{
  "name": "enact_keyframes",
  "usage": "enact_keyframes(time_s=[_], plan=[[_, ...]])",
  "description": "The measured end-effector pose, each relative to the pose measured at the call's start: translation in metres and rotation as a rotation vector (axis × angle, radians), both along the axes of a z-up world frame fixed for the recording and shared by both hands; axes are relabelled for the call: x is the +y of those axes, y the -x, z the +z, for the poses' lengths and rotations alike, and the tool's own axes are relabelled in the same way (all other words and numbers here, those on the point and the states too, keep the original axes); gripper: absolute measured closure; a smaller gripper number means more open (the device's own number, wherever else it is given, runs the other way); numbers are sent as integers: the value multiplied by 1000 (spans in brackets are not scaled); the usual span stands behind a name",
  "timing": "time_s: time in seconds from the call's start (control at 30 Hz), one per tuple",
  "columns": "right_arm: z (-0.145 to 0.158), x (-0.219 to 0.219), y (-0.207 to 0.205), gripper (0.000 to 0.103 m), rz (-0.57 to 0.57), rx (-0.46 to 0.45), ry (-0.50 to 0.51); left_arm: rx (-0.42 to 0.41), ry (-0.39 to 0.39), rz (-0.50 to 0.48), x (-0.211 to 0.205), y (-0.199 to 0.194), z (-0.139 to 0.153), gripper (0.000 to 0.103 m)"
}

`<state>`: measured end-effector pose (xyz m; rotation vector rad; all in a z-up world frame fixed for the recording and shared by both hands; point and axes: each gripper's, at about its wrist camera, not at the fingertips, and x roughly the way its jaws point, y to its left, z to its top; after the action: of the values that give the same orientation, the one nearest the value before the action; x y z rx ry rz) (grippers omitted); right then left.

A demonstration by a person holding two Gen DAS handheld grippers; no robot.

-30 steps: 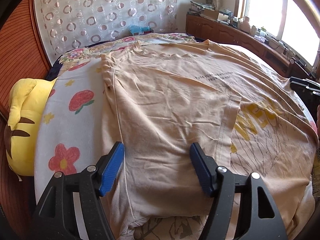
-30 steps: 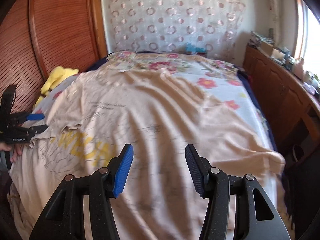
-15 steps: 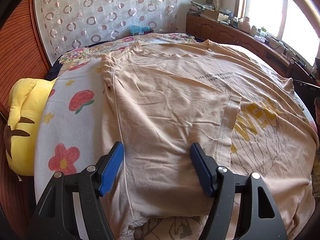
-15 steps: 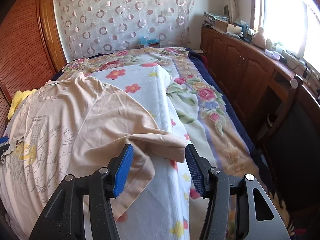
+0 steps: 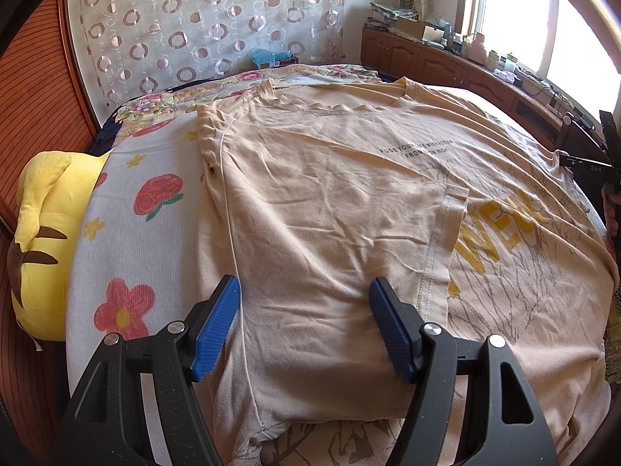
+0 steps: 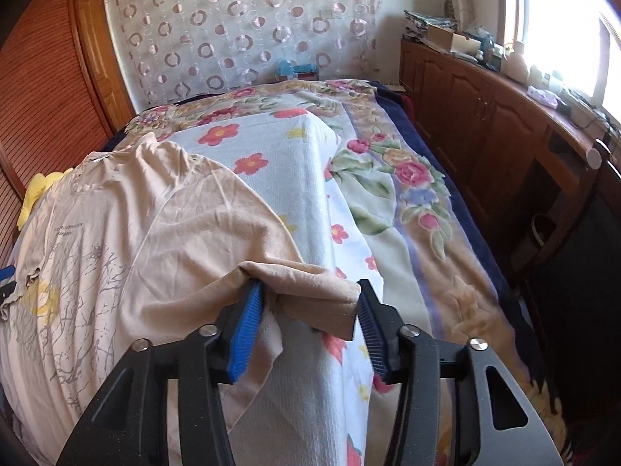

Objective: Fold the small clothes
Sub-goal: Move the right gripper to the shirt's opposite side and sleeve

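Note:
A beige T-shirt (image 5: 349,202) with yellow letters and a grey branch print lies spread on the bed. Its left sleeve (image 5: 333,256) is folded over onto the front. My left gripper (image 5: 304,306) is open and hovers over that folded sleeve. In the right wrist view the shirt (image 6: 128,240) lies at the left, and its right sleeve (image 6: 306,291) sits bunched between the blue pads of my open right gripper (image 6: 308,303). The right gripper's black edge shows at the far right of the left wrist view (image 5: 605,167).
The bed has a white flowered towel (image 6: 295,178) over a floral blanket (image 6: 411,186). A yellow plush toy (image 5: 42,233) lies at the left edge. A wooden cabinet (image 6: 504,128) with clutter runs along the right under the window. A circle-patterned curtain (image 5: 209,27) hangs behind.
My right gripper has swung from over the shirt's front to the right sleeve and moved in until the sleeve lies between its pads. The left gripper has stayed still.

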<state>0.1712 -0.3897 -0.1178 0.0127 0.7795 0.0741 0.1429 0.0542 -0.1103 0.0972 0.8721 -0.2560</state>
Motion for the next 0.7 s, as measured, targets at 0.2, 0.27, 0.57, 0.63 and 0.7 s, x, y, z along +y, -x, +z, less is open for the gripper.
enact_keyframes(time_s=[0.2,0.27,0.57,0.63,0.7], plan=[[10,9,6,98,57,-49,-11,0,0,0,0,0,0,33],[19,17,11,98,94,-77,-33,0,0,0,0,0,0,33],[81,96,36,98,297,-214,-41,1,-1,4,1,-1,0,29],[89,119,37,98,350,-218,-41,7,9,13,3,-2,-1,28],[91,140,37,98,393,-204,-23,8,11,15,4,-2,-1,27]])
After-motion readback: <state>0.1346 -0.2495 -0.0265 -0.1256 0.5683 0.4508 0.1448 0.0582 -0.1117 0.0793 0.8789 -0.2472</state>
